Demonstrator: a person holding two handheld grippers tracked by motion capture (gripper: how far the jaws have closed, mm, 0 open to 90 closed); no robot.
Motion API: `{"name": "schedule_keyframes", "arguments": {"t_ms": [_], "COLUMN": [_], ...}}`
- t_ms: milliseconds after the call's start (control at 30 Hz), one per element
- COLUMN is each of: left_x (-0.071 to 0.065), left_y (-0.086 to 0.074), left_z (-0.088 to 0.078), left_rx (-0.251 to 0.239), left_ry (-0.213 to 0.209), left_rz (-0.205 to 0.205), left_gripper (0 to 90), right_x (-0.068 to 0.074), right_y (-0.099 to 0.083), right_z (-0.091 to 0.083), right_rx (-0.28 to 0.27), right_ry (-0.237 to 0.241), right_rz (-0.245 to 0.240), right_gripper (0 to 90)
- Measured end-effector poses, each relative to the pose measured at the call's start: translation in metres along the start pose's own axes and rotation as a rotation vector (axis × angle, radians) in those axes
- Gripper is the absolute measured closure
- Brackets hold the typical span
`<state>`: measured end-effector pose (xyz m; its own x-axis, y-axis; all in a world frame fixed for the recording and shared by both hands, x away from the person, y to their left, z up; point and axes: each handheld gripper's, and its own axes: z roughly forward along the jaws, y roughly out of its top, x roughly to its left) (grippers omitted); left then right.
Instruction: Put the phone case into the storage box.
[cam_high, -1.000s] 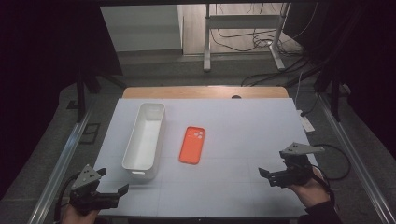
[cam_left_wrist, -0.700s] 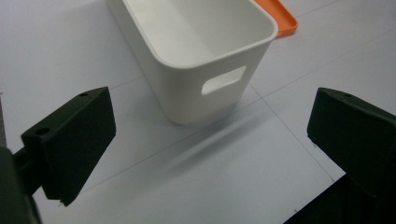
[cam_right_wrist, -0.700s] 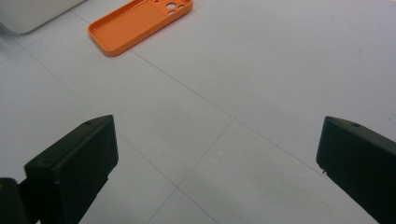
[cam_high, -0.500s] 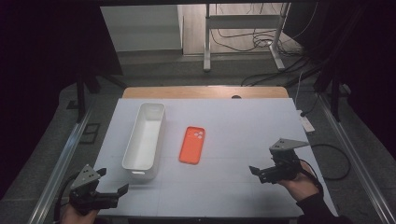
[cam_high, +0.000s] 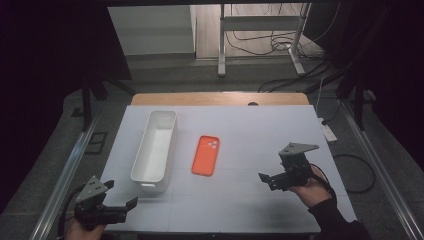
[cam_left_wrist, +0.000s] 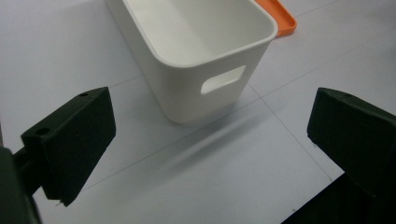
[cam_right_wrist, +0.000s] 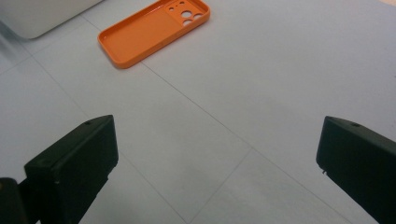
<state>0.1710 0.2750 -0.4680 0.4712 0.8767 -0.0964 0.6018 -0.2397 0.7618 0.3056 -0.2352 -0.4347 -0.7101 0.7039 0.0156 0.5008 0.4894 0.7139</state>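
Observation:
An orange phone case (cam_high: 206, 155) lies flat in the middle of the white table (cam_high: 240, 200), camera holes toward the far side; it is also ahead of the right jaws, upper left (cam_right_wrist: 152, 30). A long white bin (cam_high: 155, 145) stands empty to its left, its handle end close in front of the left jaws (cam_left_wrist: 205, 60). My left gripper (cam_high: 122, 207) is open at the table's near left corner. My right gripper (cam_high: 265, 178) is open, low over the table to the right of the case, nothing between its jaws.
A wooden strip (cam_high: 220, 98) borders the table's far edge. Metal rails (cam_high: 65, 175) run along both sides. A stand's legs and cables (cam_high: 265, 45) sit on the floor beyond. The orange case's corner (cam_left_wrist: 280, 21) peeks past the bin.
My right gripper has moved left and slightly forward over the table toward the orange case. The left gripper has barely shifted. The case and bin stay put.

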Motion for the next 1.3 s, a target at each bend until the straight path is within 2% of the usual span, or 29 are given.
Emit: {"name": "schedule_keyframes", "arguments": {"t_ms": [267, 1300], "left_x": [0.001, 0.001], "left_y": [0.000, 0.000], "left_z": [0.000, 0.000], "left_rx": [0.002, 0.003], "left_ry": [-0.002, -0.002], "left_rz": [-0.006, -0.012], "left_gripper": [1.9, 1.9], "right_x": [0.006, 0.016], "right_y": [0.009, 0.035], "right_z": [0.008, 0.050], "right_rx": [-0.011, 0.056], "right_ry": [0.038, 0.065], "right_rz": [-0.023, -0.076], "right_gripper": [0.0, 0.0]}}
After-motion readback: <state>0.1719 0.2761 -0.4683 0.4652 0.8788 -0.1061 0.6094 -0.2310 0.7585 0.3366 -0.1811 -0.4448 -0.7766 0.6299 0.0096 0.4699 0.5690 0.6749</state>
